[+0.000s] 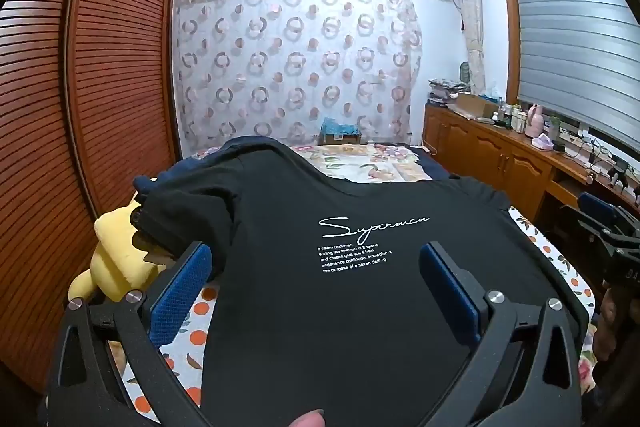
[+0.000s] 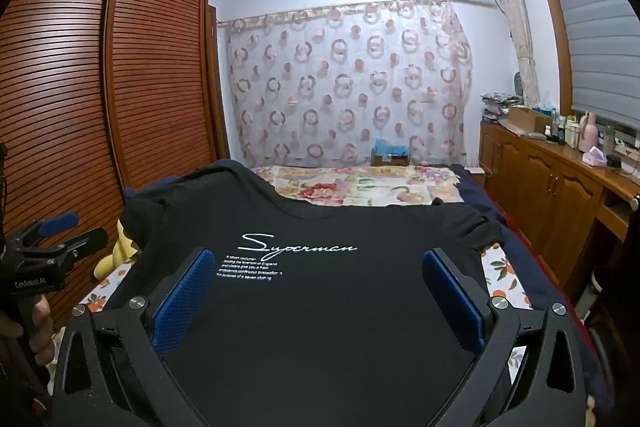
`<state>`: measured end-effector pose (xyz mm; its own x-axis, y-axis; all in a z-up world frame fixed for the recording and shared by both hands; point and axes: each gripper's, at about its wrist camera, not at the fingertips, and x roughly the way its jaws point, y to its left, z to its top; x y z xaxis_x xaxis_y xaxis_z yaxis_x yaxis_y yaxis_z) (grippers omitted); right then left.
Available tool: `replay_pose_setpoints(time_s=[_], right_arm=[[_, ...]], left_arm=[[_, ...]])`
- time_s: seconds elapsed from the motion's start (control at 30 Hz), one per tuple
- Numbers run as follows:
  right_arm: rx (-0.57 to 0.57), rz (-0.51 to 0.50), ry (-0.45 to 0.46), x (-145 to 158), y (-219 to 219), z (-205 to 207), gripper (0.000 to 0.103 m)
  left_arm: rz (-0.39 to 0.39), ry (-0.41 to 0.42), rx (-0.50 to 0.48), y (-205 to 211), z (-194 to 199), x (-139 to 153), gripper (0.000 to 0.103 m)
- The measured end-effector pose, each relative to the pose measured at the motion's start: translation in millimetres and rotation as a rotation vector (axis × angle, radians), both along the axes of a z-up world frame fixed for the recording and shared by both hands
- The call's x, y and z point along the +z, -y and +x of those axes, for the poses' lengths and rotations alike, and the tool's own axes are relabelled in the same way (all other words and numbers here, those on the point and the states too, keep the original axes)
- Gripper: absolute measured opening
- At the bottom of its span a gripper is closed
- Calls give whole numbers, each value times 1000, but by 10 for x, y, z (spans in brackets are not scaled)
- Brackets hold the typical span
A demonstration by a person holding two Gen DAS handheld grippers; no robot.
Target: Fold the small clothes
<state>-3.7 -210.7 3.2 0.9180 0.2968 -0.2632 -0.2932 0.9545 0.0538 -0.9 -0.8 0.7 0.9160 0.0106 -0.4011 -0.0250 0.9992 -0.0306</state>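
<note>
A black T-shirt [image 1: 344, 291] with white "Superman" lettering lies spread flat on the bed, neck towards the far wall; it also shows in the right wrist view [image 2: 320, 307]. My left gripper [image 1: 316, 263] is open and empty, hovering over the shirt's lower left part, its blue pads [image 1: 182, 291] wide apart. My right gripper [image 2: 318, 267] is open and empty over the shirt's lower right part. Each gripper shows at the edge of the other's view: the right one [image 1: 608, 227] and the left one [image 2: 52, 231].
The bed has a sheet [image 1: 192, 339] printed with oranges and a floral quilt [image 2: 352, 187] beyond the shirt. A yellow plush toy [image 1: 116, 259] and dark clothes [image 1: 224, 151] lie at the left. A slatted wardrobe [image 1: 100, 87] stands left, wooden cabinets [image 2: 560, 195] right.
</note>
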Motion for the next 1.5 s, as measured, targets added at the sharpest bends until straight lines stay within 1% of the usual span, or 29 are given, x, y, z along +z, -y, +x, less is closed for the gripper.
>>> replay_pose_setpoints(time_s=[0.1,1.07,1.5], right_arm=[[-2,2,11,-1,3,-4,103],[1,2,20,34,-27,-36,103],[-11,0,30,2,7,-38,103]], left_arm=[[0,-2,0,-2,-1,2,103],[24,12,7,20,-25,32,103],[31,13,6,40,-31,30,103]])
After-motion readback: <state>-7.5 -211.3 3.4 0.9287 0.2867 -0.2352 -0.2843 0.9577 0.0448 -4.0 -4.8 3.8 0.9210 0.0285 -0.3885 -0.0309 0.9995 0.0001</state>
